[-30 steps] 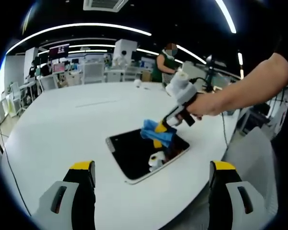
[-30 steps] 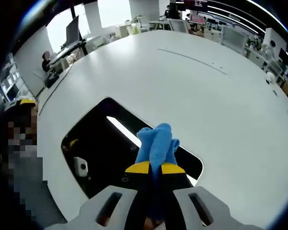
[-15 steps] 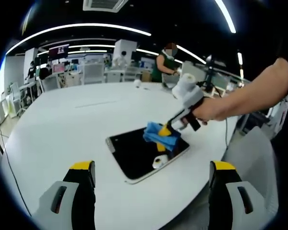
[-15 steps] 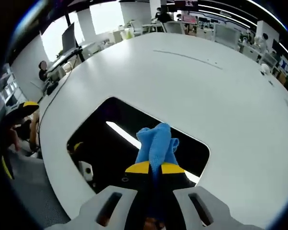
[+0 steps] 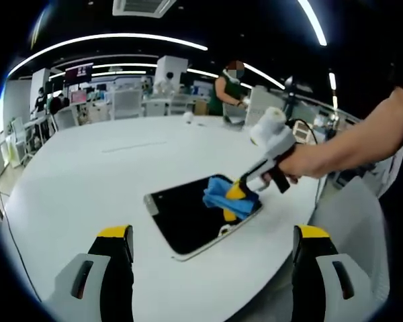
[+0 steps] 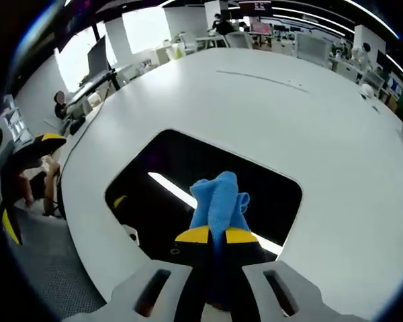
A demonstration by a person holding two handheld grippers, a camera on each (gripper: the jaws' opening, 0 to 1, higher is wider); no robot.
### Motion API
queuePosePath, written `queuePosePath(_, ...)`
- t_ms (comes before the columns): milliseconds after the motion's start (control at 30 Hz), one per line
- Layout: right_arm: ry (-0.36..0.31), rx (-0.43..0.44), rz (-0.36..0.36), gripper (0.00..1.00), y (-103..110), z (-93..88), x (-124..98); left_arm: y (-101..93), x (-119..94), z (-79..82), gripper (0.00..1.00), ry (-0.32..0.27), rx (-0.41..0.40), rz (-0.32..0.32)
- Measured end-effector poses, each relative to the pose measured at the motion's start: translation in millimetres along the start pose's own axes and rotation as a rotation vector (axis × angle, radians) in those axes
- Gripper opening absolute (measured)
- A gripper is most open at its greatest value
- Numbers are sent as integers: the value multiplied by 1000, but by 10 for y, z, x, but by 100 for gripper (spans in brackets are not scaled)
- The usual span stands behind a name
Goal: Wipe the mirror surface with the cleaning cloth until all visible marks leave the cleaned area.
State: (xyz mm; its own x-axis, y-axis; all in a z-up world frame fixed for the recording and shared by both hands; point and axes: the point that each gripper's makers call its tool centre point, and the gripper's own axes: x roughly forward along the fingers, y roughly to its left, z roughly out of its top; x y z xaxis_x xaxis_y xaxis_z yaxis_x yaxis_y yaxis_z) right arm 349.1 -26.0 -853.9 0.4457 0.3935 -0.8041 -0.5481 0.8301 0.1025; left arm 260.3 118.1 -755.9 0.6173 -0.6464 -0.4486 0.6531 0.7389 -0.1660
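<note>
Left gripper (image 5: 211, 268) jaws wide, holding nothing, above white table (image 5: 74, 181). Mirror (image 5: 188, 215) lies flat near table edge. Right gripper (image 6: 217, 236) clamps blue cloth (image 6: 218, 201) onto mirror's right part. Person (image 5: 228, 90) stands behind table.

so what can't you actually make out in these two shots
- Marks on the mirror: in both views its surface shows dark reflections, so smudges cannot be told from glare.
- Mirror under the blue cleaning cloth: hidden in the right gripper view by the cloth and the right hand-held gripper.
- Whether the cloth touches the glass: unclear in the left gripper view, where it is too small.
</note>
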Motion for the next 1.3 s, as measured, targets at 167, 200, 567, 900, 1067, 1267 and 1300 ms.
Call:
queuePosePath(167, -3, -2, 2, 1, 54, -59, -41, 5, 7, 3, 99, 0, 3, -4)
queuePosePath(200, -3, -1, 3, 1, 60, -66, -47, 1, 9, 7, 99, -1, 3, -6)
queuePosePath(567, -8, -5, 10, 1, 145, -170, -116, -46, 18, -8, 99, 9, 10, -23)
queuePosePath(900, -4, -2, 12, 1, 207, -253, -170, -46, 13, -23, 99, 12, 13, -29)
queuePosePath(1067, -3, 0, 18, 1, 274, -333, -216, -25, 7, -46, 99, 16, 13, -29)
queuePosePath(1267, -4, 11, 28, 1, 313, -381, -250, -27, 17, -52, 99, 19, 14, -33)
queuePosePath(1300, -4, 15, 30, 1, 315, -384, -251, -30, 19, -48, 99, 19, 16, -35)
